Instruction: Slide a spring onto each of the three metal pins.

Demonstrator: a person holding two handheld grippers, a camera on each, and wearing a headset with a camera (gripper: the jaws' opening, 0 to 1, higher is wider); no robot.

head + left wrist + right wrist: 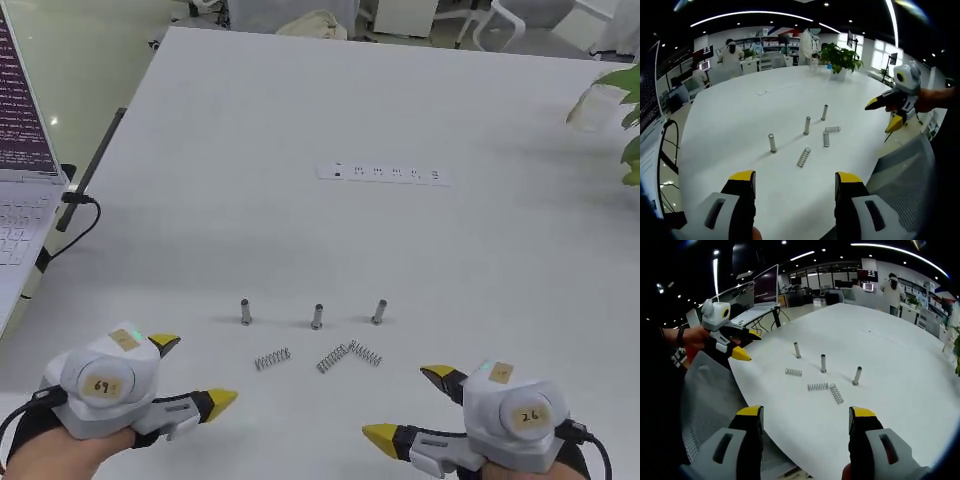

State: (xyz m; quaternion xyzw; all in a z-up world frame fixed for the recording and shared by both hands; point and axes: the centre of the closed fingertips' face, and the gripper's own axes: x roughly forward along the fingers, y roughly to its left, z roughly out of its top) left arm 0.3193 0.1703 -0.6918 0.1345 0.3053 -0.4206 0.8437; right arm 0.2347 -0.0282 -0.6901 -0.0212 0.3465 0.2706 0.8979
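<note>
Left pin, middle pin and right pin upright in a row on the bench, all bare. Just nearer, lying flat: left spring alone, middle spring and right spring in a V. Left gripper and right gripper wide open, empty, by the bench's near edge

A white table has an open laptop at nine o'clock in the head view, a plant at three and a power strip near the centre. At twelve o'clock stand what may be office chairs on a pale floor. The left gripper view shows curved ceiling lights at twelve and windows at two.
</note>
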